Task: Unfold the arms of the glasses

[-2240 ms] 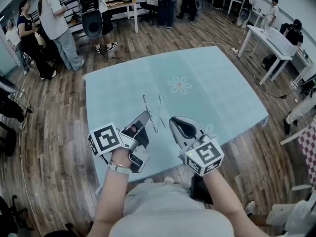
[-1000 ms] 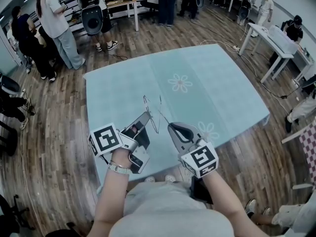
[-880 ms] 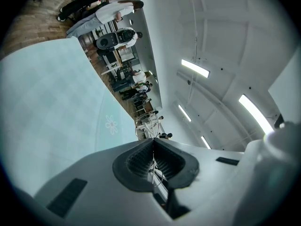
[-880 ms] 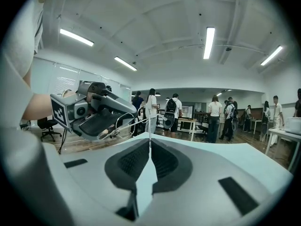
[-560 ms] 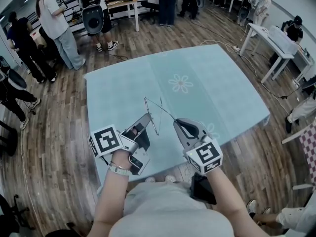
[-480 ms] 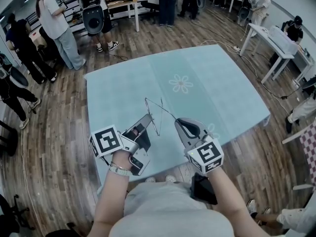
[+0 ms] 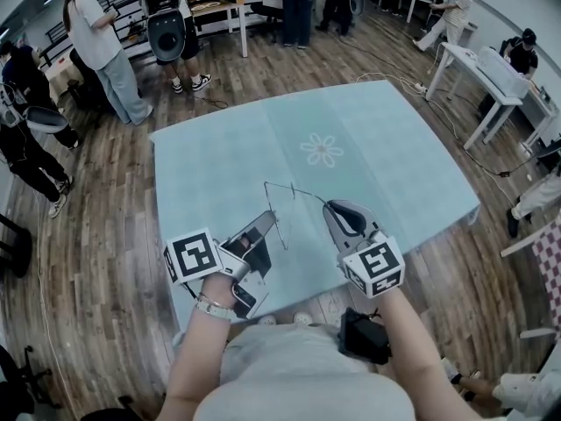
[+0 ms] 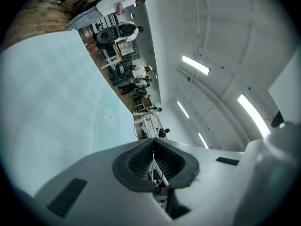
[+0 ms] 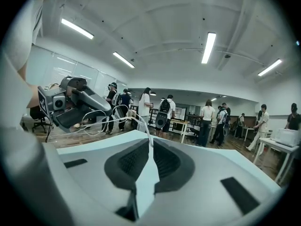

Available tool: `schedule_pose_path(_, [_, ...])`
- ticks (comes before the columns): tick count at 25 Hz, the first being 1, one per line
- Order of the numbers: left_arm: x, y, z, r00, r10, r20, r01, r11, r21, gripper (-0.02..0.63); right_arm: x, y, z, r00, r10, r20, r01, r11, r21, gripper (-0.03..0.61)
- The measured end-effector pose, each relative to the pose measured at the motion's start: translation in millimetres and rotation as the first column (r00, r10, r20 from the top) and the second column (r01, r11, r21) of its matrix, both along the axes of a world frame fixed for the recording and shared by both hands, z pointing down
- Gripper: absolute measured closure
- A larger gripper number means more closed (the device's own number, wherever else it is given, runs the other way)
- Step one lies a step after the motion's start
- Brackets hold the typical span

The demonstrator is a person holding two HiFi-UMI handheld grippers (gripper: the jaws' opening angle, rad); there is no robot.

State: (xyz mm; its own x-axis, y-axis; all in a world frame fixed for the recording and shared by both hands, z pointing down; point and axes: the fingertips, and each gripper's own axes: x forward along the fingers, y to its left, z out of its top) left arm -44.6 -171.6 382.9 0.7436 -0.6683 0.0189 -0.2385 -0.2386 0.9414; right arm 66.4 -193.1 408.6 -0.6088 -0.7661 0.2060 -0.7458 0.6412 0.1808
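My left gripper (image 7: 268, 224) has its jaws pressed together on the thin wire front of the glasses (image 7: 277, 207), held above the surface (image 7: 368, 147). My right gripper (image 7: 334, 209) pinches the tip of one arm (image 7: 298, 191), which runs from its jaws across to the left jaws.
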Motion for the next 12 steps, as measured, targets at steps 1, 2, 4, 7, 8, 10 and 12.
schedule_pose_path(1, [1.1,1.0,0.3,1.0,0.01,-0.006,-0.01,1.0,0.001,0.603,1.6,-2.3,1.0,1.0,0.005,-0.003,-0.005,1.0,0.002,0.555])
schedule_pose_path(2, [2.4,1.9,0.6,1.0,0.02,-0.014,-0.02,1.0,0.002,0.601,3.4,-4.5,2.2,1.0,0.01,-0.006,-0.01,1.0,0.003,0.555])
schedule_pose_path(4, [4.4,3.7,1.5,0.999,0.037,-0.029,-0.037,0.999,0.001,0.603,6.5,-8.1,4.1,1.0,0.016,-0.01,-0.016,1.0,0.004,0.554])
schedule_pose_path(7, [6.3,7.6,1.1,0.998,0.051,-0.041,-0.051,0.999,-0.002,0.603,8.9,-11.0,3.4,1.0,0.017,-0.016,-0.017,1.0,0.009,0.552])
schedule_pose_path(8, [6.9,9.3,0.1,0.997,0.056,-0.044,-0.056,0.998,-0.002,0.603,9.5,-11.7,2.1,1.0,0.019,-0.019,-0.018,1.0,0.012,0.551])
schedule_pose_path(10, [7.6,12.2,-1.6,0.997,0.065,-0.05,-0.065,0.998,-0.002,0.603,10.6,-13.7,-1.1,0.999,0.022,-0.024,-0.022,1.0,0.018,0.551])
schedule_pose_path(12, [7.1,14.4,-1.3,0.996,0.07,-0.054,-0.071,0.997,-0.006,0.603,11.0,-16.1,-3.8,0.999,0.024,-0.028,-0.023,0.999,0.026,0.549])
